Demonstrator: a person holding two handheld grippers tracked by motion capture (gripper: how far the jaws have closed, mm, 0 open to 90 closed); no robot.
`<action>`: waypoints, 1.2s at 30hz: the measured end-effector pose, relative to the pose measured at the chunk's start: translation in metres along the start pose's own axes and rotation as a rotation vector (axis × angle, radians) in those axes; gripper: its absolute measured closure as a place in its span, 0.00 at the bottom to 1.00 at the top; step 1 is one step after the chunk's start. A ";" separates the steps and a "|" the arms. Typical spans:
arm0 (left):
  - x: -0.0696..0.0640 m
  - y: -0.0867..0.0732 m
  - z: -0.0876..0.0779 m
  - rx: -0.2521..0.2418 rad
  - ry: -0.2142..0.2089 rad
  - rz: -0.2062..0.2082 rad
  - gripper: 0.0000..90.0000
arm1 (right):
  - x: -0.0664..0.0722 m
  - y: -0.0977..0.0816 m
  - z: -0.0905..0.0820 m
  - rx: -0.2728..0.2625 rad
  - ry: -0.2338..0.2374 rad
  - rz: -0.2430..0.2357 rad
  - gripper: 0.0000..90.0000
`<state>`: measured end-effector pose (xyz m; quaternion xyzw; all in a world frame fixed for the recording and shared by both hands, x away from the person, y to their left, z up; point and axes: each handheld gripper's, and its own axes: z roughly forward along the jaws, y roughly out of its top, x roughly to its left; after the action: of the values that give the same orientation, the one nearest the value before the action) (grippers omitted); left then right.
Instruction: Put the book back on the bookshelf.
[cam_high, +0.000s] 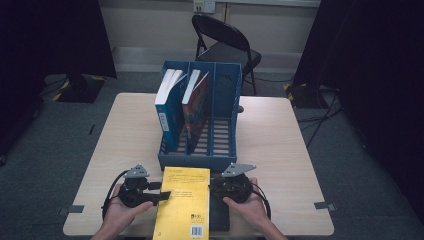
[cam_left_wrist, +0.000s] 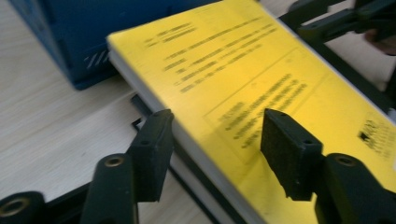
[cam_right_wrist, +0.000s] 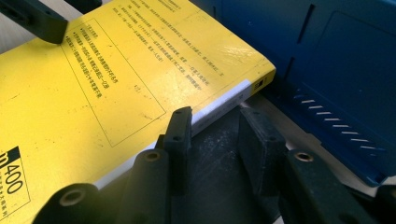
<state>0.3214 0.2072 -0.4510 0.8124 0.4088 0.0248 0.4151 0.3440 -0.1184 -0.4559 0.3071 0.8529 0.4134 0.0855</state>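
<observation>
- My left claw (cam_high: 159, 196) sits at the left edge of the yellow book (cam_high: 183, 202). In the left gripper view one jaw is over the cover and the other hangs off the page edge, neither pad pressing — open, nothing gripped.
- My right claw (cam_high: 216, 186) is at the book's right side. In the right gripper view its jaws stand apart, one right beside the book's spine edge and the other over the black item (cam_right_wrist: 219, 154) under the book — open, not clamping anything.
- The yellow book lies flat at the near edge of the table (cam_high: 280, 150), back cover up with its barcode toward me, resting on the black item, between my two hands.
- Just beyond the book's far end — the blue file rack (cam_high: 226, 100), three slots, touching or nearly so; I can't tell which.
- In the rack: a blue book (cam_high: 167, 107) in the left slot and a red book (cam_high: 196, 102) in the middle one, both leaning.
- Farther back, on the floor behind the table, a black folding chair (cam_high: 225, 40).
</observation>
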 end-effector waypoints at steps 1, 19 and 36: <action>0.002 0.001 0.001 -0.002 -0.006 -0.019 0.49 | 0.000 0.000 0.000 -0.002 0.002 0.001 0.72; 0.005 0.013 0.013 0.004 0.025 -0.028 0.40 | 0.000 -0.004 0.000 0.005 0.002 0.003 0.66; 0.009 0.013 0.004 -0.085 -0.066 -0.097 0.44 | 0.000 -0.005 0.000 -0.001 0.002 0.006 0.64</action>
<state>0.3374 0.2071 -0.4471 0.7737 0.4323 -0.0048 0.4632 0.3422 -0.1205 -0.4596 0.3091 0.8519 0.4145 0.0834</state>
